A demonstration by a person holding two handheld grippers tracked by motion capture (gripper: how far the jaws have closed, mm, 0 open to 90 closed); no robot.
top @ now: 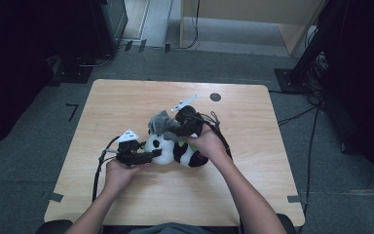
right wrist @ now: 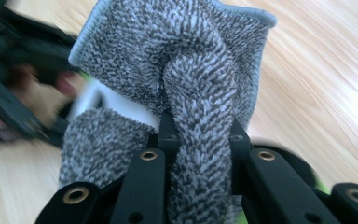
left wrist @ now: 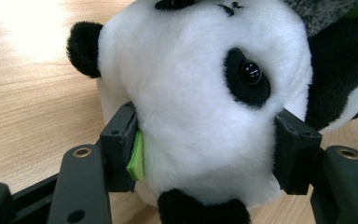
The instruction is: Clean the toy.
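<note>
High view — panda (top: 175,150) mid-table, edges well apart | left gripper (top: 148,156) clamps head

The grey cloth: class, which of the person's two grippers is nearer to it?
Right. The right gripper is shut on a fold of the grey cloth, touching it. The left gripper clamps the panda toy's head, beside and below the cloth.

We see a light wooden table (top: 126,102) with rounded corners standing on grey carpet. A stuffed panda (top: 175,151) lies on its middle, toward the near edge. A small dark round spot (top: 215,96) sits in the tabletop near the far edge.
</note>
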